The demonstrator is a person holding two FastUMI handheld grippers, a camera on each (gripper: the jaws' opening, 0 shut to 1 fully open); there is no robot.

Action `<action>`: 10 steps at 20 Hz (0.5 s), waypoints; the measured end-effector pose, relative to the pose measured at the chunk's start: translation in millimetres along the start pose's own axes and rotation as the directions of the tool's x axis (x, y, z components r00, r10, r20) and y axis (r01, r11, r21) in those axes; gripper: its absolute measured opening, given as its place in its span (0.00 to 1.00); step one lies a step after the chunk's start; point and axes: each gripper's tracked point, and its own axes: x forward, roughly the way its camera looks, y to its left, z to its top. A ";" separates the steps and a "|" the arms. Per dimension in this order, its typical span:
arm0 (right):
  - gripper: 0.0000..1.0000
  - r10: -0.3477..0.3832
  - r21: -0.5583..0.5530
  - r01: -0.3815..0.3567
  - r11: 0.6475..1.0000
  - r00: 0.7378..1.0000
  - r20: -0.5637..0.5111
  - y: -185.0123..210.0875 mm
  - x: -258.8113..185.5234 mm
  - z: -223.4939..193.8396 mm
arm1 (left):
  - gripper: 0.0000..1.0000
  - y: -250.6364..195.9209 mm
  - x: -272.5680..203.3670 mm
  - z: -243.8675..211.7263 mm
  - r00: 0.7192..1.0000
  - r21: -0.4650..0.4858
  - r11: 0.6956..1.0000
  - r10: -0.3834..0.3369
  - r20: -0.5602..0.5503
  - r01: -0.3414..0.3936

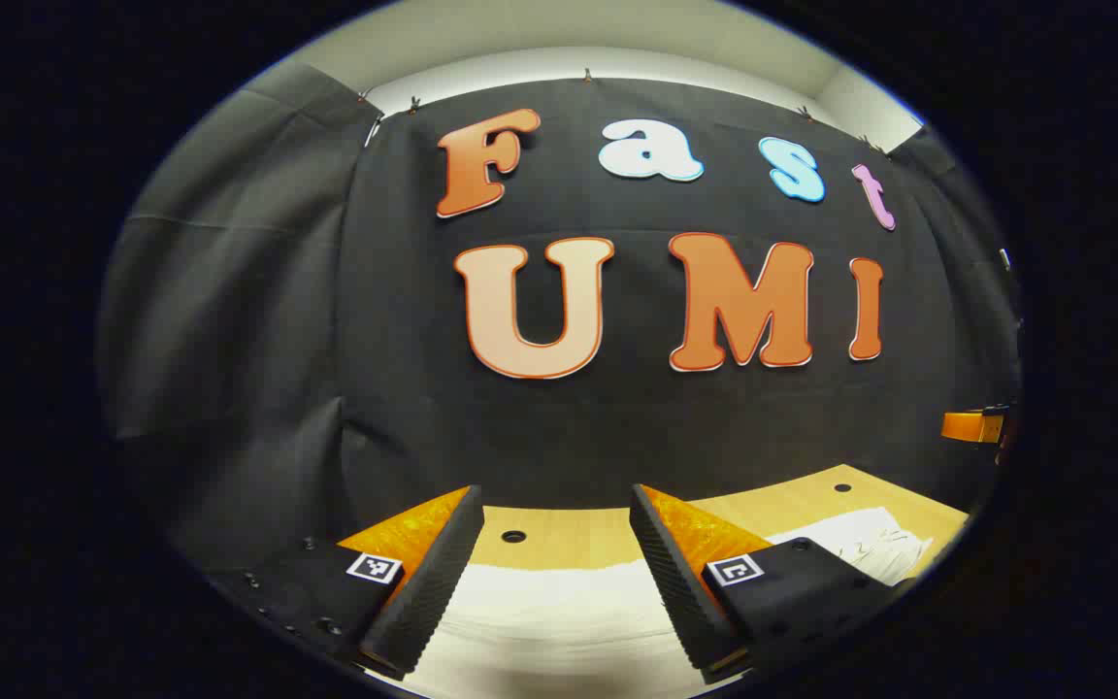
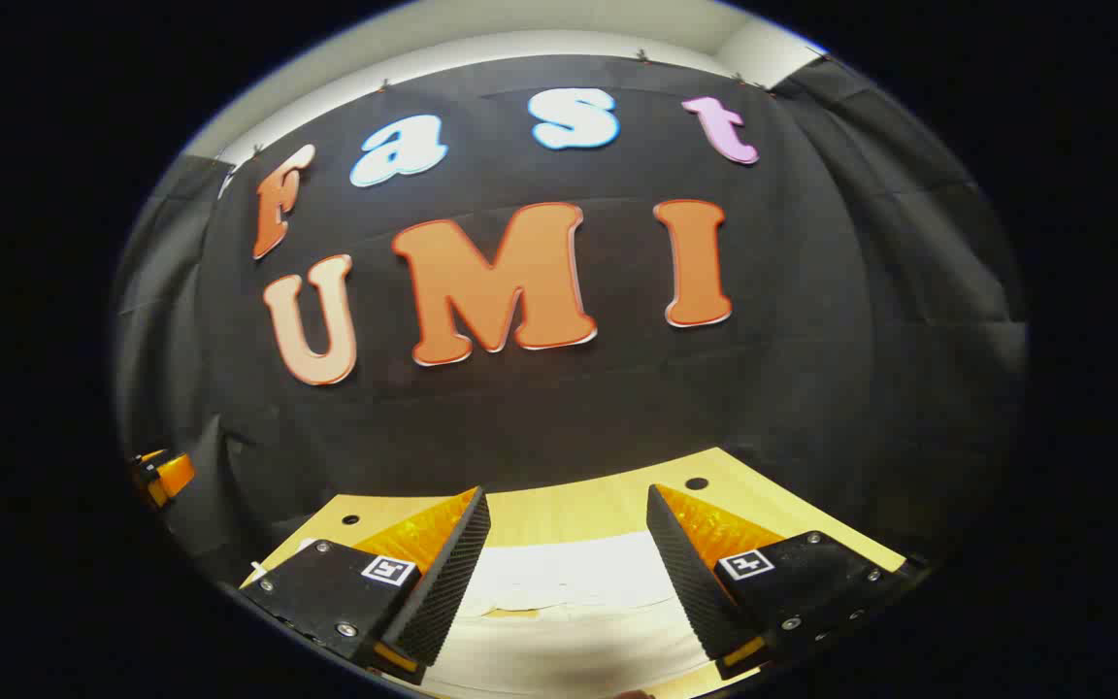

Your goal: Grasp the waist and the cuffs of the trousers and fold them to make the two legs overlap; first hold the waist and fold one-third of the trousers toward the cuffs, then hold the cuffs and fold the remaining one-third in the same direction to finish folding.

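Both tongs held above the wooden bench (image 1: pixel 792 505), facing the black cloth wall. Left tongs (image 1: pixel 554 510) spread apart, nothing between them; white trousers (image 1: pixel 559 621) lie on the bench below & to the right. Right tongs (image 2: pixel 569 510) also apart, empty, w/ the trousers (image 2: pixel 569 582) flat on the bench (image 2: pixel 598 510) just beneath.

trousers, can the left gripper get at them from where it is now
Probably yes: the left gripper is open, the white trousers lie flat on the table right below its fingers, and nothing sits between them.
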 end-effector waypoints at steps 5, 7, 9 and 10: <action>0.98 0.093 -0.069 -0.093 0.993 0.996 -0.007 35.6 -1.6 6.5 | 0.98 41.7 -14.8 4.2 0.997 -0.037 0.997 0.074 0.016 -0.074; 1.00 0.105 -0.054 -0.106 0.993 0.994 -0.019 37.2 -4.2 6.9 | 0.98 44.4 -13.2 0.0 0.997 -0.066 0.995 0.076 -0.001 -0.076; 0.98 0.085 -0.046 -0.085 0.995 0.996 -0.011 29.8 -4.0 9.4 | 0.95 44.2 -11.6 0.7 0.998 -0.105 0.992 0.067 -0.005 -0.067; 0.97 0.074 -0.048 -0.074 0.996 0.997 -0.010 26.0 -3.2 9.6 | 0.98 43.5 -10.0 0.2 0.998 -0.107 0.992 0.065 -0.007 -0.066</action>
